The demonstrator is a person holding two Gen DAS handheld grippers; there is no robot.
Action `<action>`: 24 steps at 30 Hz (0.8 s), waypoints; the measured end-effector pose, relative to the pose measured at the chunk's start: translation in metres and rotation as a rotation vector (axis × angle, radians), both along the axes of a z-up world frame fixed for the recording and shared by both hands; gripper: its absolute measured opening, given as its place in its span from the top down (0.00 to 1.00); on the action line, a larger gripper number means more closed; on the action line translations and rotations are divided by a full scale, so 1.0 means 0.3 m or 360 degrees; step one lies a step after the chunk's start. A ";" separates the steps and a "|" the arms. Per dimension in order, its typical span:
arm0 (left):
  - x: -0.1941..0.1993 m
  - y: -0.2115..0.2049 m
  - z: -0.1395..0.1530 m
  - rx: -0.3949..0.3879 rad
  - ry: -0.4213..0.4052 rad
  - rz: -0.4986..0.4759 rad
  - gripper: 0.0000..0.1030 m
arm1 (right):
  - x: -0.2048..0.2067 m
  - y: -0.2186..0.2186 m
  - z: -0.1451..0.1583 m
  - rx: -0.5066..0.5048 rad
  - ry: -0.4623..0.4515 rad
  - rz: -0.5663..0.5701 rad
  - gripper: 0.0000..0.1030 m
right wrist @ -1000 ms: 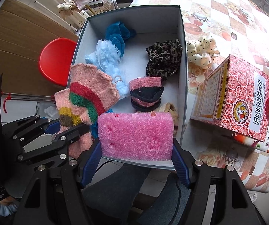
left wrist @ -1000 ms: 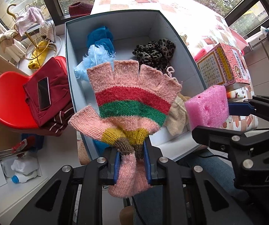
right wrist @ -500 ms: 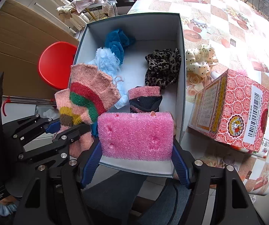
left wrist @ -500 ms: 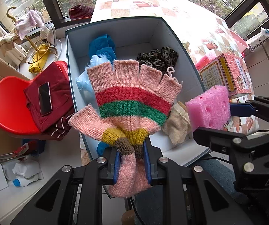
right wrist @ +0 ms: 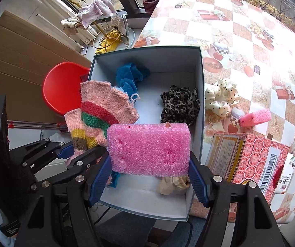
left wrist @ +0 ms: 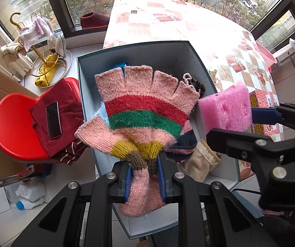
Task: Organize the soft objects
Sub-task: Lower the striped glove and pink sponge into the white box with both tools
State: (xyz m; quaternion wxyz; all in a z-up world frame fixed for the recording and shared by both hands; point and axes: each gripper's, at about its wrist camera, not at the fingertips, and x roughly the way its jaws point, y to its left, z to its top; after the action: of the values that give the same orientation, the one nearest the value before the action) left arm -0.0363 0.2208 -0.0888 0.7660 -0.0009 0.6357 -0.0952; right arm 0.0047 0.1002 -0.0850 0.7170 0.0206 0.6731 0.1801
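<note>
Left wrist view shows the left gripper (left wrist: 144, 182) pinching the striped glove (left wrist: 143, 111) by its cuff, while the right gripper (right wrist: 149, 164) clamps the pink sponge (right wrist: 149, 148) endwise, both poised above the box (right wrist: 147, 51), likely for dropping in.

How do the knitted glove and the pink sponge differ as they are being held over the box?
The glove is striped knit, pinched at its narrow cuff by the left hand-held gripper, fanning out floppy. The sponge is a plain pink block, spanning the right hand-held gripper at full width. Both are gripped over the box.
</note>
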 end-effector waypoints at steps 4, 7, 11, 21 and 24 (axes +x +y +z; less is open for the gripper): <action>0.035 0.007 -0.009 0.0015 0.0001 0.0026 0.78 | 0.040 -0.003 0.002 0.0005 -0.0001 -0.0023 0.30; 0.056 0.005 -0.022 0.0020 0.0011 0.0057 0.78 | 0.063 -0.007 -0.002 0.0011 0.0001 -0.0042 0.30; 0.071 -0.004 -0.037 0.0019 0.0024 0.0082 0.77 | 0.083 -0.009 -0.010 0.0014 0.0010 -0.0064 0.30; 0.075 -0.019 -0.060 0.0047 0.0053 0.0094 0.77 | 0.081 -0.009 -0.035 0.0015 0.0048 -0.0060 0.30; 0.075 -0.021 -0.064 0.0052 0.0061 0.0095 0.77 | 0.081 -0.013 -0.043 0.0018 0.0057 -0.0058 0.30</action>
State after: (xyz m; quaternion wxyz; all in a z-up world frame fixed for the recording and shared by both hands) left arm -0.0139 0.2144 -0.1080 0.7562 -0.0092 0.6514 -0.0619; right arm 0.0288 0.0965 -0.0979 0.7078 0.0403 0.6844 0.1705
